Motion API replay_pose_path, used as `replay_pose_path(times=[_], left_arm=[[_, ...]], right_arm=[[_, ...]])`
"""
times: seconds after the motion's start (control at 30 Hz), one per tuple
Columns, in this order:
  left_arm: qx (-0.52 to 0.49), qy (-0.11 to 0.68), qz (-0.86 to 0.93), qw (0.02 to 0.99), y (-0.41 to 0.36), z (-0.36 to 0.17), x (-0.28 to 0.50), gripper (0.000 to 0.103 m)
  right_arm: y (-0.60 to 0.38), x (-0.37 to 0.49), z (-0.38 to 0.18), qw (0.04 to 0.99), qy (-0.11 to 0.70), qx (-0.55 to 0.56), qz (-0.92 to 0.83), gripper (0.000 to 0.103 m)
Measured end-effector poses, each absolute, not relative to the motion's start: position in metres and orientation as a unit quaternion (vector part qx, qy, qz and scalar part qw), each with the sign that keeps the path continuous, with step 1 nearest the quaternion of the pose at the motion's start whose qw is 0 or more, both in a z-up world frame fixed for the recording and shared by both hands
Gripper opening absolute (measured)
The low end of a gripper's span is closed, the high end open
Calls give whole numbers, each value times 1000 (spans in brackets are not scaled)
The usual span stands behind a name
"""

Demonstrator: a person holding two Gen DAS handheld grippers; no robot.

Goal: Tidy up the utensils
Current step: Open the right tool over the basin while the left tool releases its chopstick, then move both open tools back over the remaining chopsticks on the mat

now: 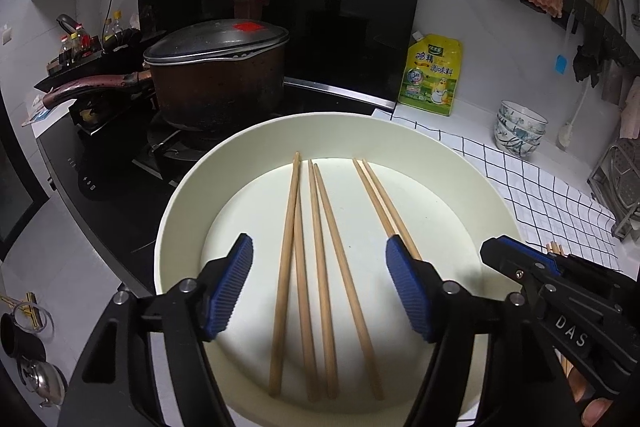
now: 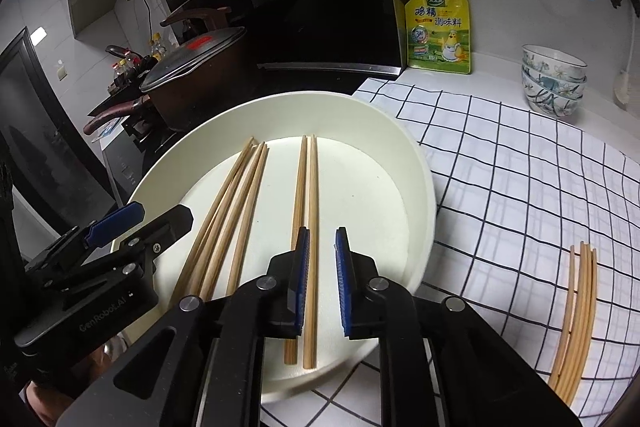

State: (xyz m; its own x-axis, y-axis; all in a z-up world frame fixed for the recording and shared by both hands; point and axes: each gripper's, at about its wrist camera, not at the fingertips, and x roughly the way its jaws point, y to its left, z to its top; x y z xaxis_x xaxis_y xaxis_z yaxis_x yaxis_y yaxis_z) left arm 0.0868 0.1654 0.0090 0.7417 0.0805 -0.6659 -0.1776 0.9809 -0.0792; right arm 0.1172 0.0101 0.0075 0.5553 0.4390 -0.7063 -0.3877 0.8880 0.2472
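We see a wide cream plate (image 1: 176, 203) on the counter with six wooden chopsticks lying flat inside it, running roughly from six o'clock toward twelve. In the left wrist view four of them (image 1: 316, 267) lie between the fingers of the left gripper (image 1: 320, 267), whose blue pads stand wide apart and touch none of them; the sticks rest on the plate below. The other pair (image 2: 306, 247) lies at about one o'clock from that group, its lower part hidden behind the left gripper's right-hand pad. In the right wrist view this pair sits under the right gripper (image 2: 322, 277): the jaws are only slightly parted, the right stick shows in the narrow gap, the left stick passes behind the left pad, and we cannot see either pad pressing on them. More chopsticks (image 2: 576, 315) lie loose on the checked cloth (image 2: 520, 187) at about four o'clock from the plate, well apart from it. Beyond the plate, at eleven o'clock, a dark lidded pot (image 1: 216, 83) sits on the stove; at one o'clock a yellow seasoning pouch (image 1: 432, 75) leans on the wall, and stacked patterned bowls (image 2: 554, 83) stand at two o'clock.
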Motion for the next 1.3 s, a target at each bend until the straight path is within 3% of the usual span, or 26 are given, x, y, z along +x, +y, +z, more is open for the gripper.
replay_pose_path(times=[0.17,0.57,0.73,0.8,1.3], left_arm=[[-68,351,68,931,158,13,77,73],[-61,340,56,937,124,23,50,85],[-55,343,46,937,103,22,44,89],[-57,343,36,937,94,21,41,90],[-37,346,-28,937,26,6,29,92]], right_arm=[[-2,105,13,886,403,33,227,16],[-51,71,24,902,380,41,202,35],[-78,62,21,905,381,49,184,37],[-92,58,19,906,382,55,175,47],[-187,38,-18,908,407,63,73,51]])
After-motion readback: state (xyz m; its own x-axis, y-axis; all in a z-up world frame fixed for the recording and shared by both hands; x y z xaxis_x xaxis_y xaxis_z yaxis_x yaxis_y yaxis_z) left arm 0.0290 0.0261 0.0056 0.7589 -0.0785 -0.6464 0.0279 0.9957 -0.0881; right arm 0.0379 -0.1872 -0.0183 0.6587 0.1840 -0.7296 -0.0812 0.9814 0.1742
